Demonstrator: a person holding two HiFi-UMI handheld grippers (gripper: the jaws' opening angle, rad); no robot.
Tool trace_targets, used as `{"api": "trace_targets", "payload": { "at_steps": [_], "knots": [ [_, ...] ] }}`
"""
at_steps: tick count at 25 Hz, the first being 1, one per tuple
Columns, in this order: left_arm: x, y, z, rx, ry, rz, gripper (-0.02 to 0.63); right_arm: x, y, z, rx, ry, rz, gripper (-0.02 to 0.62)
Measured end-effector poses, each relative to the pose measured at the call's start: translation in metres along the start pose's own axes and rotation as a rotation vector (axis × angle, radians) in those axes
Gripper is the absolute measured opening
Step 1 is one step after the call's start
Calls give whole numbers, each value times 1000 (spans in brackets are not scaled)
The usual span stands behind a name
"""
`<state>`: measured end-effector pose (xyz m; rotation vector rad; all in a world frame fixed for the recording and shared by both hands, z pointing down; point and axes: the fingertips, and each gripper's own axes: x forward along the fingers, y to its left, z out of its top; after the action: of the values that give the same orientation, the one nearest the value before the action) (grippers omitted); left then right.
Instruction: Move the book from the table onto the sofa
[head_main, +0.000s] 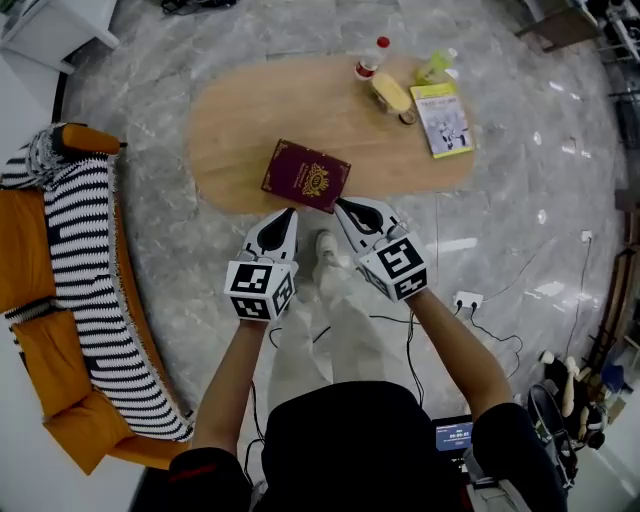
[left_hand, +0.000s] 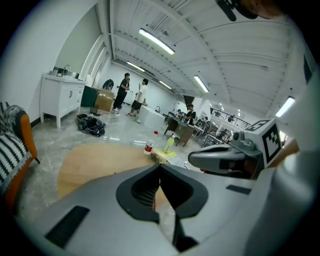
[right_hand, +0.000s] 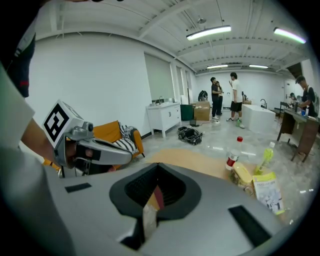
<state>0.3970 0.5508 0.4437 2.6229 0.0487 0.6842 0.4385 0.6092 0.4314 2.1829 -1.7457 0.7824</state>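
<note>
We count two grippers (head_main: 291, 212) (head_main: 340, 206); ahead, one table (head_main: 240, 120), one book (head_main: 306, 176), one booklet (head_main: 442, 118), two bottles (head_main: 371, 60) (head_main: 437, 66); leftward, one sofa (head_main: 30, 260).

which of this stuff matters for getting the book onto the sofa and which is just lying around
For the job: maroon book, wooden table, orange sofa, left gripper, right gripper, both shut.
Lying about: red-capped bottle, green bottle, yellow pack, booklet.

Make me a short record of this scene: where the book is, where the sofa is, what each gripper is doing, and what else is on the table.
book: flat on the table, near edge
sofa: left of the table, striped blanket on it
left gripper: shut, empty, by the book
right gripper: shut, empty, by the book
also on table: bottle, booklet
</note>
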Motion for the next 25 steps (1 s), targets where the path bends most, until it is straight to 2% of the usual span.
{"api": "trace_targets", "payload": {
  "at_steps": [4, 9, 12, 17, 25],
  "knots": [
    [23, 10, -19, -153, -22, -8, 17, 18, -10, -32, 21, 47, 23, 9],
    [51, 28, -41, -208, -38, 14, 17, 40, -21, -63, -35, 108, 55, 9],
    [63, 43, -56, -183, -12, 39, 17, 53, -28, -79, -66, 139, 67, 9],
    [85, 71, -85, -128, 84, 62, 17, 75, -39, -111, -90, 216, 91, 9],
    [118, 118, -121, -175, 178, 88, 18, 113, -80, -159, -22, 321, 55, 8]
  ]
}}
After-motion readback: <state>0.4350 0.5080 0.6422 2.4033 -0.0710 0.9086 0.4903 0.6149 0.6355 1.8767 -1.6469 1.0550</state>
